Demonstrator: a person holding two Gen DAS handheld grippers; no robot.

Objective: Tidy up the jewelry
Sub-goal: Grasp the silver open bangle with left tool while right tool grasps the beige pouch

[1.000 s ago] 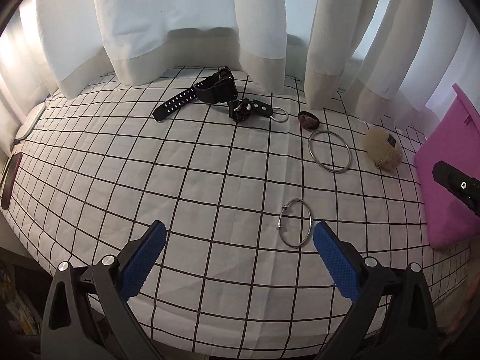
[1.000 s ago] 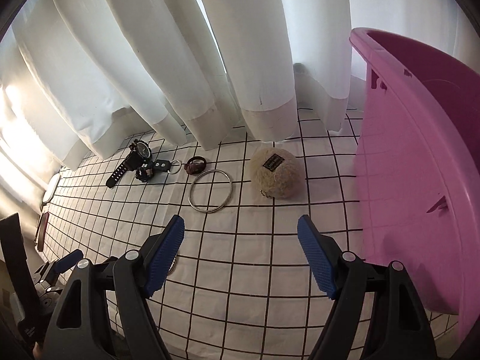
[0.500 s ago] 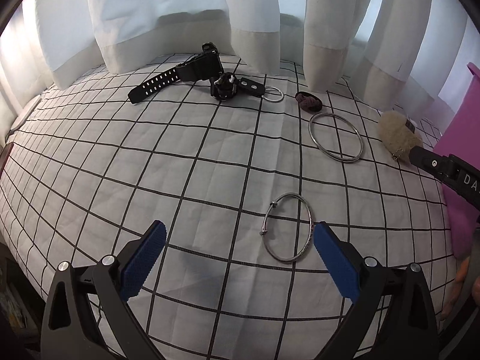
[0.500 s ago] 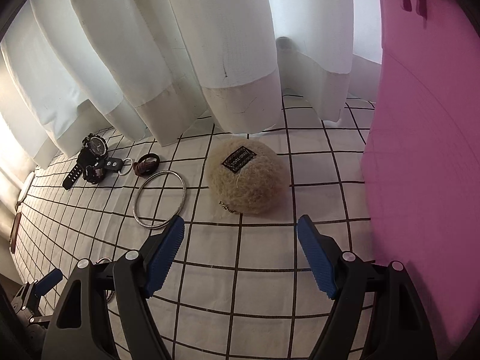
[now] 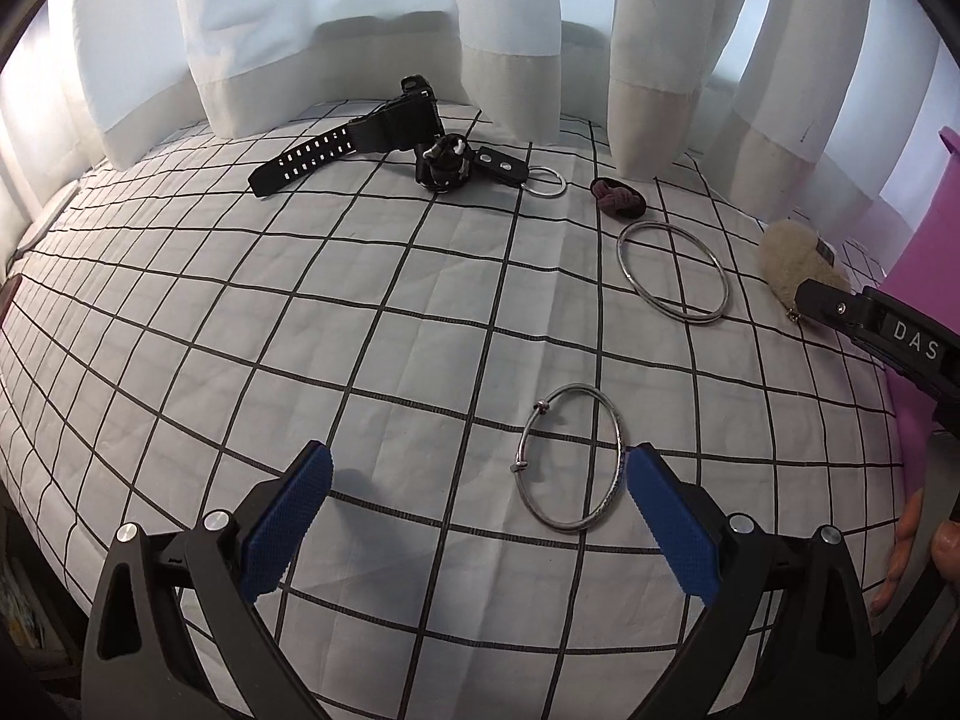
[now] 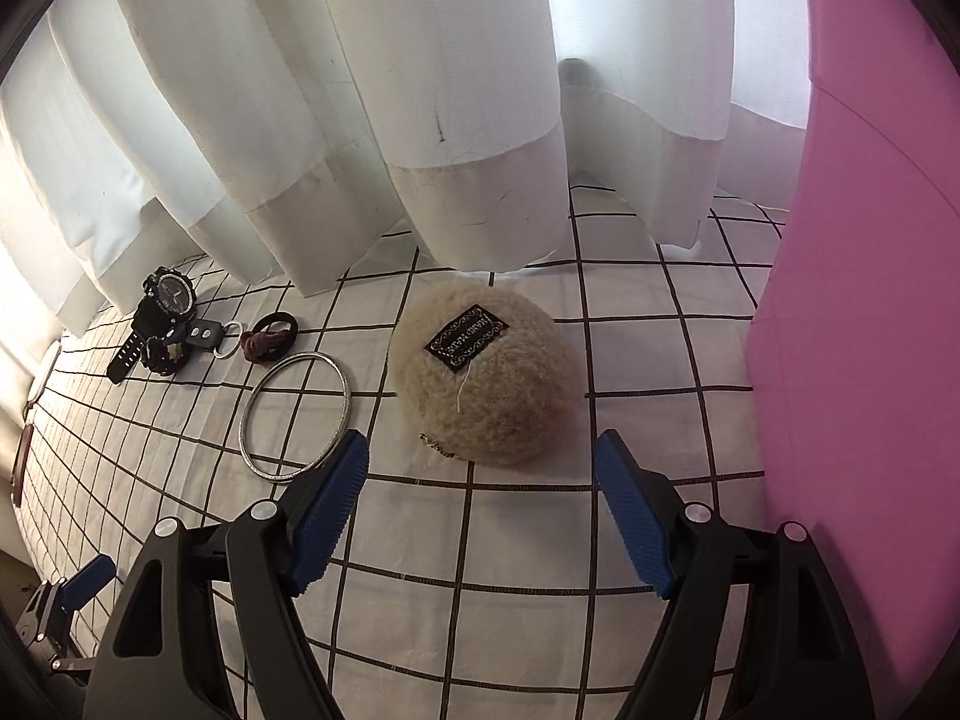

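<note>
While both pairs of jaws stand spread and empty over the grid-checked cloth (image 5: 372,324), the left gripper (image 5: 477,480) hovers with a beaded silver bangle (image 5: 570,459) just inside its right pad, and the right gripper (image 6: 480,468) frames a fluffy beige pom-pom charm (image 6: 480,378) at twelve o'clock. The bangle looks thin, stiff and slippery, best pinched across its rim; the charm looks soft and light, safe to squeeze anywhere. A plain bangle (image 6: 294,417) lies at ten o'clock, a pink bin (image 6: 870,300) at three.
</note>
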